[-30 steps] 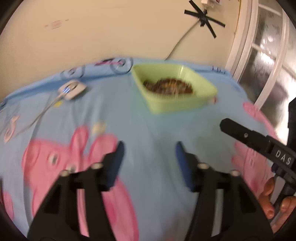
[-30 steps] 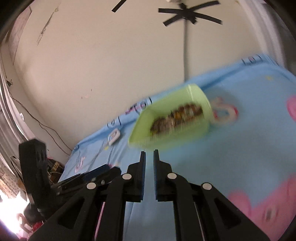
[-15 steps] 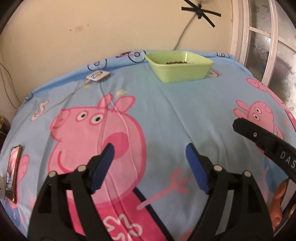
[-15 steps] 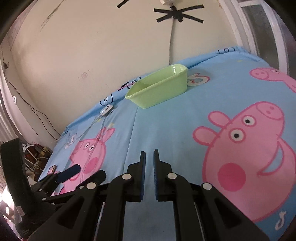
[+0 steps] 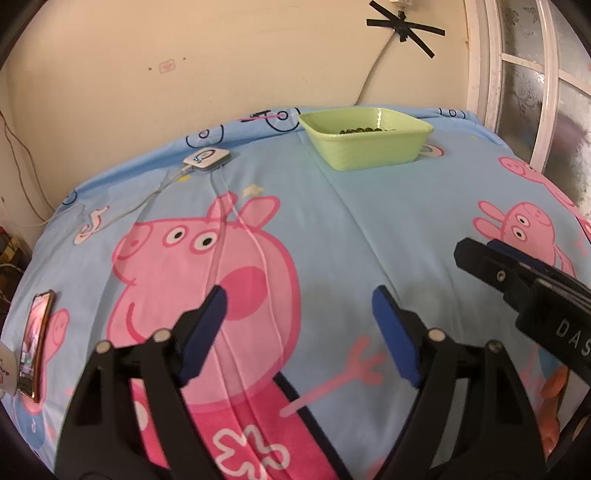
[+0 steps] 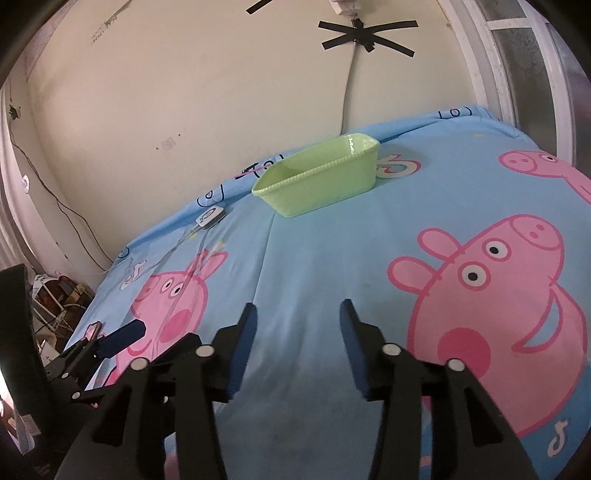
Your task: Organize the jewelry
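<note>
A light green rectangular basket stands at the far end of the bed near the wall; dark beaded jewelry shows just over its rim. The basket also shows in the right wrist view, where its contents are hidden. My left gripper is open and empty, low over the blue cartoon-pig bedsheet, far from the basket. My right gripper is open and empty, also near the bed's front. It shows at the right edge of the left wrist view.
A small white device with cables lies at the far left of the sheet. A phone lies at the bed's left edge. A wall and a taped cable stand behind the basket, a window frame at the right.
Both grippers have pulled back from the basket toward the bed's front. My right gripper, shut before, has opened. My left gripper has opened wider.
</note>
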